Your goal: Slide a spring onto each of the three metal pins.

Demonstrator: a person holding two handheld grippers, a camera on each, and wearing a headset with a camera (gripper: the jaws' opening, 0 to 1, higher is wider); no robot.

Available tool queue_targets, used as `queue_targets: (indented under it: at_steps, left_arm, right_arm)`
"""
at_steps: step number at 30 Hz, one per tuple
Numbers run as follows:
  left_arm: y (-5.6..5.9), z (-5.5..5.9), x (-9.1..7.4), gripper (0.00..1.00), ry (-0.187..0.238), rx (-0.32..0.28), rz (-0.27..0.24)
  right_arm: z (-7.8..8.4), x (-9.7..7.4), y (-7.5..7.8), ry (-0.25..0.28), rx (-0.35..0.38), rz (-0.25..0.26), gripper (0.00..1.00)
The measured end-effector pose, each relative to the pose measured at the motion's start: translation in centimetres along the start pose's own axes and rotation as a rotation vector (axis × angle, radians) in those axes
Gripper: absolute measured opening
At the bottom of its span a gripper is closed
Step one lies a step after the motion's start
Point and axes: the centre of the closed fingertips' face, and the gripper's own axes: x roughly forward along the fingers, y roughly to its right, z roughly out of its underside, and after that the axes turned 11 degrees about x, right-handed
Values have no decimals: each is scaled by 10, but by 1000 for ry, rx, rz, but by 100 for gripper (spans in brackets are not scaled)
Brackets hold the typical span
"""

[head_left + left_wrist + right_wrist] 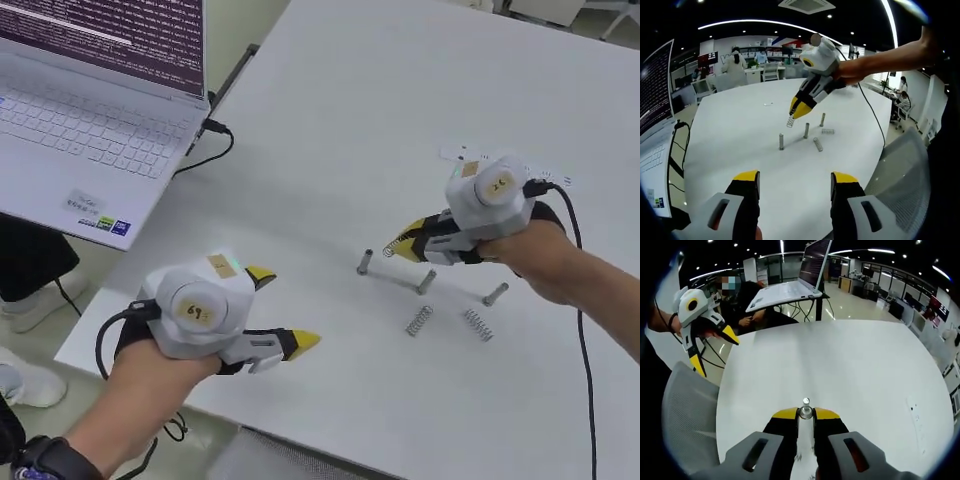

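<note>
Head view: the right tool (pixel 402 246) is clamped on a spring (pixel 389 250), just above the bench (pixel 330 120) beside the leftmost pin (pixel 365 262), probably to line the spring up over a pin. Two loose springs (pixel 419 320) lie flat near the other pins (pixel 427 282). The left tool (pixel 283 308) hovers wide open, well apart.

Left gripper view: the held spring hangs near upright, its lower end toward the bench.

Right gripper view: the jaws stand narrow around the spring, which is seen end-on.

Three pins (pixel 426 282) stand on the table (pixel 330 120). Right gripper (pixel 404 246) clamps a spring (pixel 389 251) near the leftmost pin (pixel 365 262). Two loose springs (pixel 419 320) lie alongside. Left gripper (pixel 283 308) jaws apart, holding nothing.
</note>
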Motion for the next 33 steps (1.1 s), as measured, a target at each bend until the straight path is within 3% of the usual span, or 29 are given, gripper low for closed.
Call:
queue_targets:
  at_steps: [19,33]
  left_arm:
    - [-7,3,-3,51,-12,-16,-13]
    - [-10,4,-2,52,-15,-27,-16]
  right_arm:
    - [-3,19,7,-19,25,-47,9]
    - [-2,28,4,-48,-14,-70,9]
